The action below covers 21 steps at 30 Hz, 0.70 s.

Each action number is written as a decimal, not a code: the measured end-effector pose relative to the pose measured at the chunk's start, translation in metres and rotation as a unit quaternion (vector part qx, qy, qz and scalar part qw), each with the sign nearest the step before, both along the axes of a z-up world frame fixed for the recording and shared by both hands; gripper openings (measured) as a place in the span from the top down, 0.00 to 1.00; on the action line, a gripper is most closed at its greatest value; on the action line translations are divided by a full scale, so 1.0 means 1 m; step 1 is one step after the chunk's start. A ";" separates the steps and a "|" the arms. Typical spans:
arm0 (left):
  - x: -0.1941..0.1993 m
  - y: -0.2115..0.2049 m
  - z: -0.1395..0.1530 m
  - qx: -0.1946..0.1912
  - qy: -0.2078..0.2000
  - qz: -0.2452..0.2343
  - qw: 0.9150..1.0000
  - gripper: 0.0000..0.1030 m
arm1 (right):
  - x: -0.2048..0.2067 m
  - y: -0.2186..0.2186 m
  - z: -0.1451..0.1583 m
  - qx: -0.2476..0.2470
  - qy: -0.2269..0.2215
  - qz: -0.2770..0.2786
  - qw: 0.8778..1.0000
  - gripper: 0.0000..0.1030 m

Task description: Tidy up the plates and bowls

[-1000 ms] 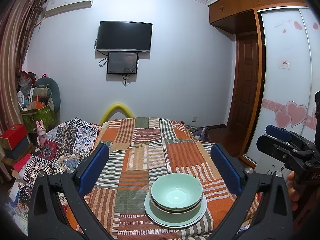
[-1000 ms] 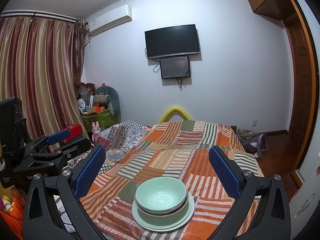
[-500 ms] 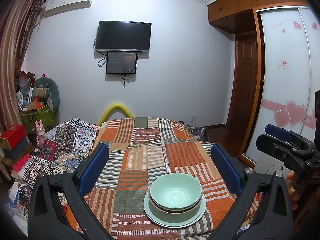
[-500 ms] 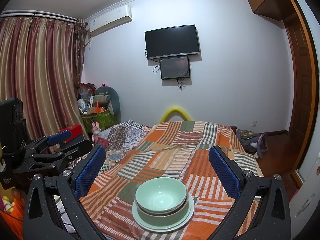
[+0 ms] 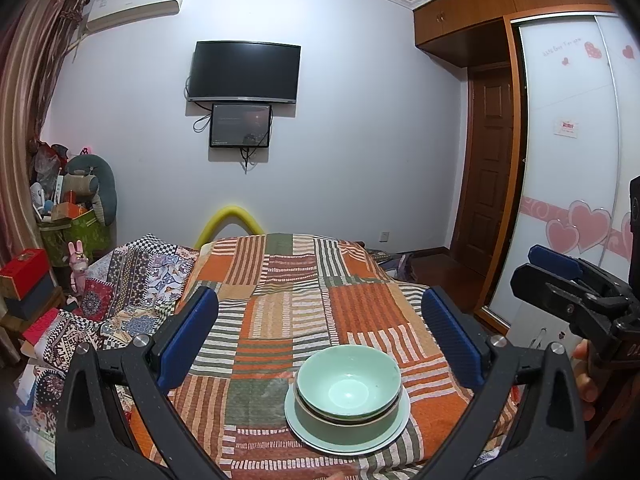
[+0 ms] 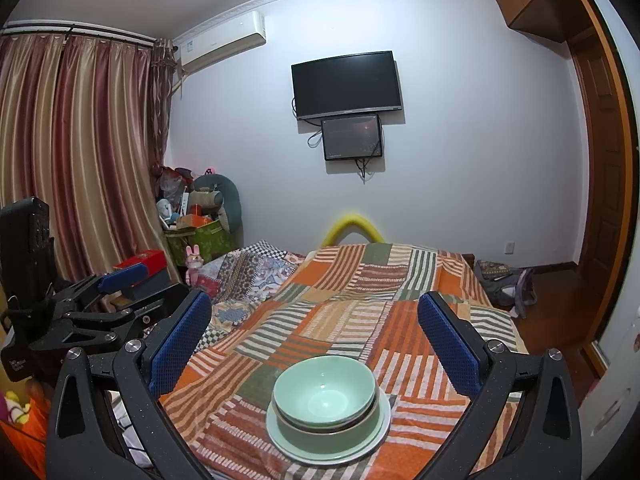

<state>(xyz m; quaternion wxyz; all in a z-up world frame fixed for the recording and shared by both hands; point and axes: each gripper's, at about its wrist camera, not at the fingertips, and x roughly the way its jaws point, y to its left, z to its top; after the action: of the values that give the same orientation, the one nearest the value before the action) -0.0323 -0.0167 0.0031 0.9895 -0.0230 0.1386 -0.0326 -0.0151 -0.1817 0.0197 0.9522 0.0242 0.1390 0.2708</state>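
The left tongs point(image 5: 320, 336) stand wide apart with nothing between their blue pads, and so do the right tongs point(image 6: 314, 336). In both wrist views the stack of dishes sits low in the frame, between the two black arms and nearer than the pad tips, not touching either finger. In the left wrist view it lies right of centre, closer to the right-hand finger; in the right wrist view it is almost centred.

The stack is a pale green bowl point(image 5: 348, 378) nested in a second bowl point(image 5: 344, 420), both on a light green plate point(image 5: 396, 428). It rests near the front edge of the bed, on a patchwork blanket point(image 5: 280, 300) of orange, green and striped squares. Beyond the blanket a yellow curved foam piece point(image 5: 230, 216) rises at the bed's far end, and on the far wall hang a dark television point(image 5: 245, 72) with a smaller screen point(image 5: 241, 126) under it.

Only the left wrist view shows the white wardrobe door point(image 5: 568, 160) with pink hearts at the right edge, with the right tongs and a bit of a hand point(image 5: 586, 380) before it. Only the right wrist view shows the striped curtains point(image 6: 72, 152) at the left and the left tongs in front of them.
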 end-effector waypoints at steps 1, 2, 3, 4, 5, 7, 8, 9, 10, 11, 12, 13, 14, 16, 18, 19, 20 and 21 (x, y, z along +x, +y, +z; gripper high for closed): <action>0.000 0.000 0.000 0.000 -0.001 -0.001 1.000 0.00 | 0.000 0.000 0.000 0.000 0.000 0.000 1.000 0.00; -0.001 0.000 0.000 0.001 -0.001 -0.001 1.000 0.00 | 0.000 0.000 0.000 0.000 0.001 0.000 1.000 0.00; -0.001 0.000 0.000 0.002 -0.003 -0.001 1.000 0.00 | 0.000 0.000 0.000 0.000 0.001 0.000 1.000 0.00; -0.003 0.000 0.000 0.002 -0.004 -0.003 1.000 0.00 | 0.000 0.000 0.000 -0.001 0.001 -0.001 1.000 0.00; -0.003 0.000 0.000 0.002 -0.005 -0.004 1.000 0.00 | 0.000 0.001 0.000 -0.001 0.002 -0.002 1.000 0.00; -0.005 0.000 -0.001 0.002 -0.007 -0.005 1.000 0.00 | 0.001 0.001 0.001 0.000 0.005 -0.002 1.000 0.00; -0.005 0.000 -0.001 0.002 -0.008 -0.005 1.000 0.00 | 0.000 0.001 0.001 0.000 0.005 -0.003 1.000 0.00; -0.005 0.000 -0.001 0.003 -0.009 -0.004 1.000 0.00 | 0.001 0.000 0.002 0.000 0.006 -0.003 1.000 0.00; -0.005 -0.001 0.000 0.003 -0.011 -0.004 1.000 0.00 | 0.002 -0.001 0.002 0.001 0.006 -0.003 1.000 0.00; -0.005 0.000 0.000 0.003 -0.011 -0.004 1.000 0.00 | 0.003 -0.001 0.002 0.001 0.007 -0.003 1.000 0.00; -0.004 -0.001 0.000 0.003 -0.010 -0.007 1.000 0.00 | 0.003 -0.001 0.003 0.001 0.007 -0.003 1.000 0.00; -0.003 0.000 0.000 0.002 -0.008 -0.010 1.000 0.00 | 0.003 -0.001 0.003 0.000 0.007 -0.003 1.000 0.00; -0.003 0.000 0.000 0.001 -0.007 -0.011 1.000 0.00 | 0.003 -0.001 0.002 0.000 0.006 -0.003 1.000 0.00; -0.003 0.000 -0.001 0.001 -0.007 -0.010 1.000 0.00 | 0.003 -0.001 0.003 0.001 0.007 -0.003 1.000 0.00; -0.002 -0.001 -0.002 0.002 -0.005 -0.010 1.000 0.00 | 0.003 0.000 0.002 0.000 0.007 -0.003 1.000 0.00; -0.001 -0.001 -0.002 0.001 -0.003 -0.010 1.000 0.00 | 0.003 0.000 0.002 0.000 0.006 -0.003 1.000 0.00; -0.001 -0.001 -0.002 0.000 -0.003 -0.010 1.000 0.00 | 0.002 0.000 0.002 0.000 0.007 -0.003 1.000 0.00; -0.001 -0.001 -0.002 0.000 -0.002 -0.009 1.000 0.00 | 0.003 0.000 0.002 -0.001 0.007 -0.003 1.000 0.00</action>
<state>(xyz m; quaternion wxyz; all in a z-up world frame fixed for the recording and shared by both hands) -0.0334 -0.0173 0.0008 0.9895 -0.0213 0.1366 -0.0418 -0.0121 -0.1820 0.0214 0.9519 0.0259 0.1462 0.2679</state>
